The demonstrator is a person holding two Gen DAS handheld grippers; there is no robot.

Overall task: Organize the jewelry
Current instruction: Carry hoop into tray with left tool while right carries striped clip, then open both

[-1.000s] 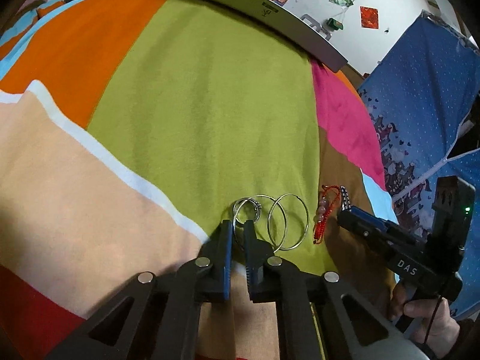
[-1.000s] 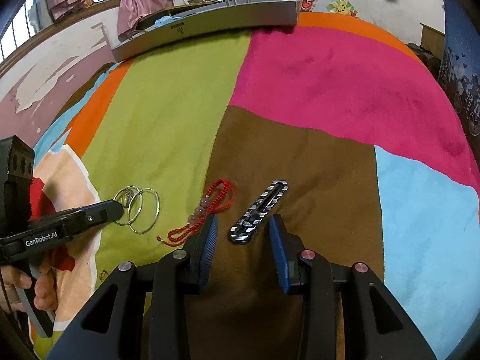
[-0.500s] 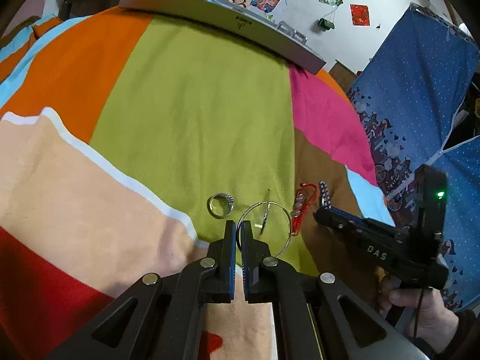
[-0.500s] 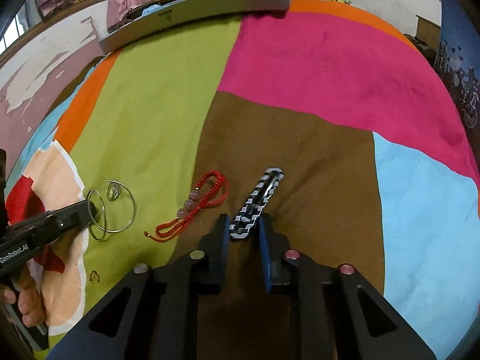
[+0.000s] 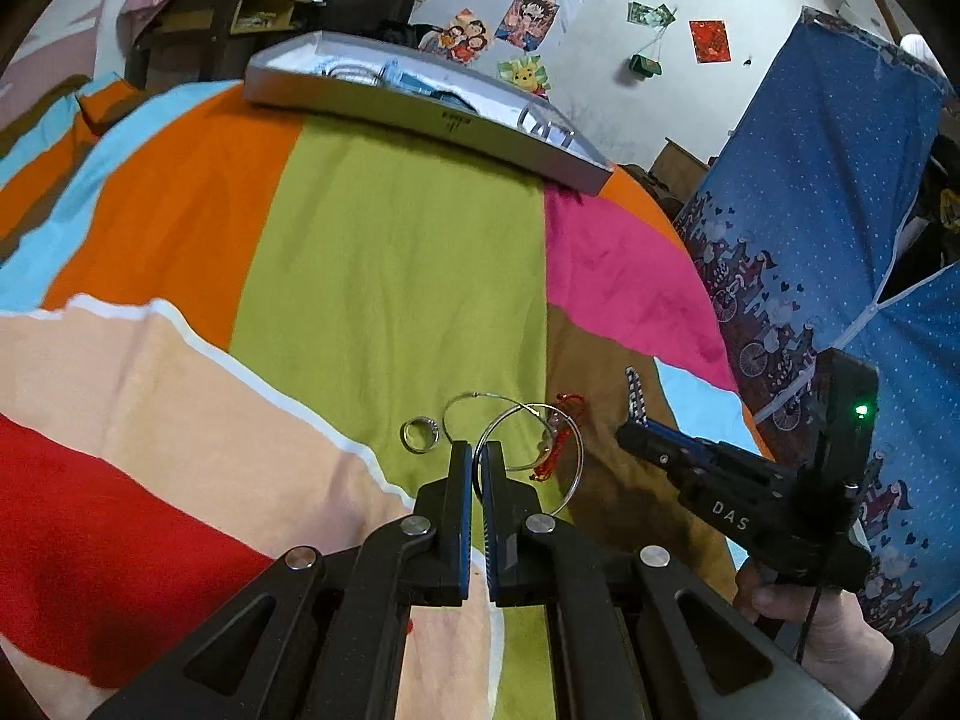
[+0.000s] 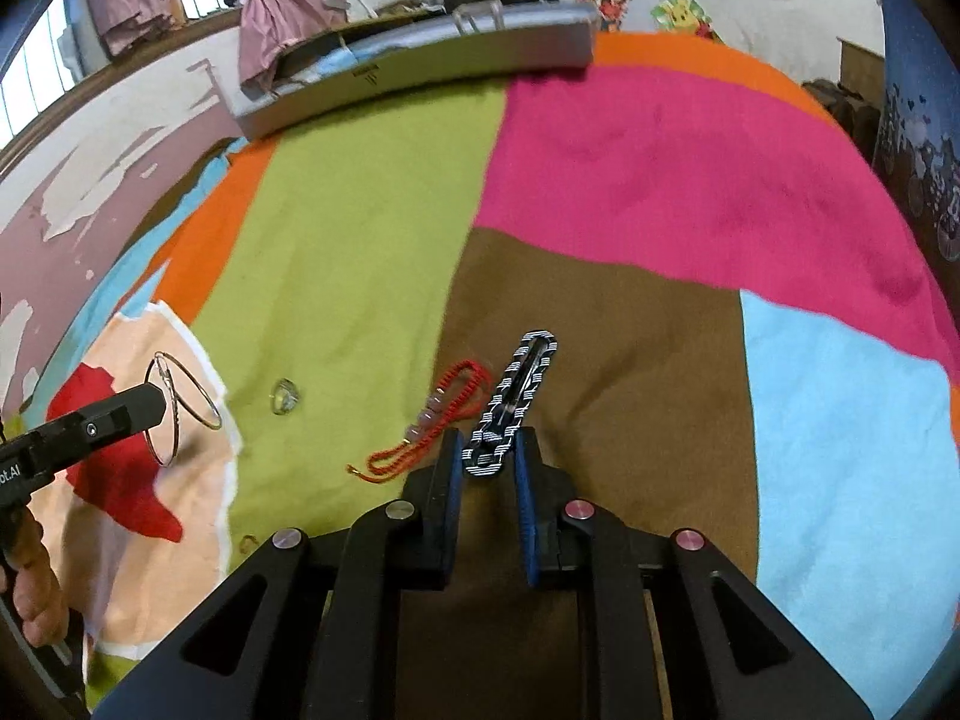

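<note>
My left gripper [image 5: 476, 450] is shut on two thin silver hoop bangles [image 5: 573, 456] and holds them lifted off the blanket; they also show in the right wrist view [image 6: 180, 405]. A small silver ring [image 5: 420, 435] lies on the green patch, also seen in the right wrist view [image 6: 285, 396]. My right gripper [image 6: 487, 450] is shut on the near end of a black-and-white striped hair clip [image 6: 516, 390] and holds it up. A red beaded cord bracelet [image 6: 432, 420] lies on the blanket left of the clip.
A grey jewelry tray [image 5: 420, 114] sits at the far edge of the colourful patchwork blanket [image 5: 390, 252]; it also shows in the right wrist view [image 6: 420, 72]. A blue patterned curtain [image 5: 810, 228] hangs on the right.
My left gripper has lifted the hoop bangles off the blanket, leaving the ring behind. My right gripper has closed on the striped hair clip and raised it.
</note>
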